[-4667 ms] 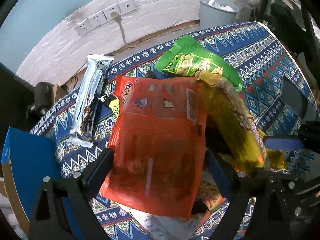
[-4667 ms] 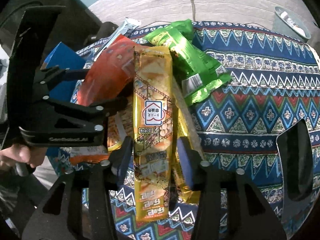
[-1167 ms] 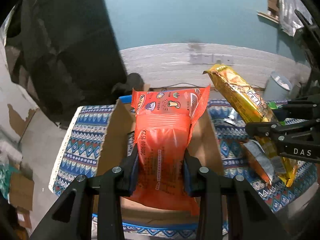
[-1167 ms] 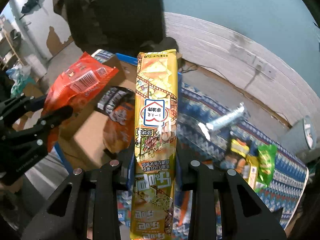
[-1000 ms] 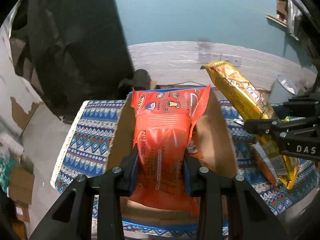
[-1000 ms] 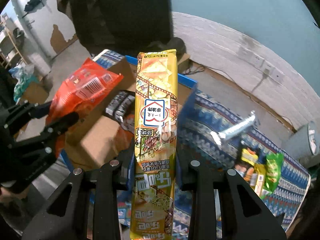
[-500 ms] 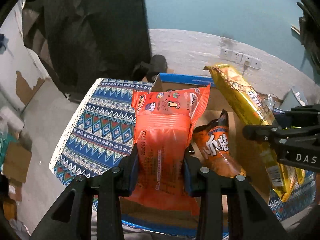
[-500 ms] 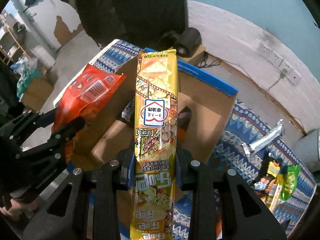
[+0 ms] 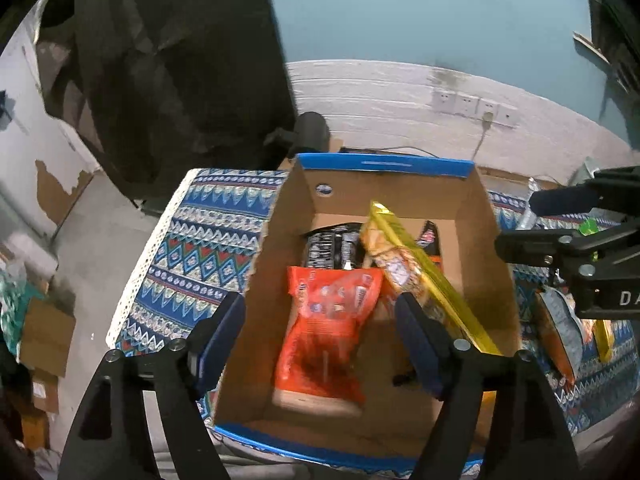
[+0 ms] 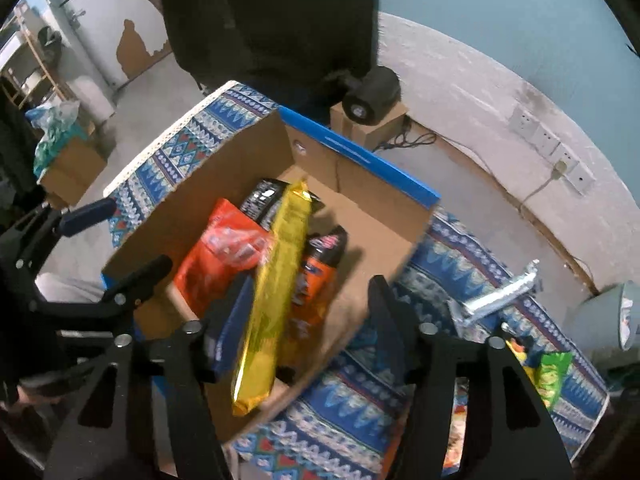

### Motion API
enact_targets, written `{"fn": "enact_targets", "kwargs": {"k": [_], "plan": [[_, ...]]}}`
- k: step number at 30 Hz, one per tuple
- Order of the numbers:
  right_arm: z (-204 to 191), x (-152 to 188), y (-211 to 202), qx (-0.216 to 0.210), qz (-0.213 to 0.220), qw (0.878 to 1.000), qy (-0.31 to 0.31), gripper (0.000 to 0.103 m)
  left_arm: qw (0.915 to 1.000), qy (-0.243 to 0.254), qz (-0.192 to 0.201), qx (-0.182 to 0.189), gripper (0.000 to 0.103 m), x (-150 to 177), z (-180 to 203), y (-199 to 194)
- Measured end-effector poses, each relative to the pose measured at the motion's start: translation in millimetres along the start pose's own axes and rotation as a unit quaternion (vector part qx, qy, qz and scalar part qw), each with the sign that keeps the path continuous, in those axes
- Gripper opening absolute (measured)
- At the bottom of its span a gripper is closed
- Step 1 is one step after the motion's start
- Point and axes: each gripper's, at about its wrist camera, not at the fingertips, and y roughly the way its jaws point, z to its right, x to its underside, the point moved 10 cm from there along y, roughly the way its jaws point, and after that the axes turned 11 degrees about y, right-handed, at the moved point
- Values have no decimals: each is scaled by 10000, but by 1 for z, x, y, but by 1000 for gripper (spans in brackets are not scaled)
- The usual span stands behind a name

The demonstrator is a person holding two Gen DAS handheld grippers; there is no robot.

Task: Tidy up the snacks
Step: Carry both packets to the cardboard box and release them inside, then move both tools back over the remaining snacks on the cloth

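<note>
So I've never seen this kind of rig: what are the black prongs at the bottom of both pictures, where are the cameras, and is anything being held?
No robot here: a person holds a two-finger gripper in each hand, each carrying a fisheye camera looking along its fingers. The prongs are those fingers. The left gripper and right gripper both hang over a cardboard box on a patterned tablecloth. Both jaws have just been opening and grip nothing: the orange snack bag and long yellow packet lie loose in the box, on a black packet. More snacks, including a silver bar, remain on the cloth.
</note>
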Motion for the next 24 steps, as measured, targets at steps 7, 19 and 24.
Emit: {"fn": "enact_targets", "kwargs": {"k": [7, 19, 24], "plan": [[44, 23, -18, 148, -23, 9999, 44, 64, 9993, 186, 16, 318, 80, -11, 34, -8], [130, 67, -51, 350, 85, 9980, 512, 65, 9937, 637, -113, 920, 80, -23, 121, -16], [159, 85, -65, 417, 198, 9966, 685, 65, 9910, 805, -157, 1061, 80, -30, 158, -17]]}}
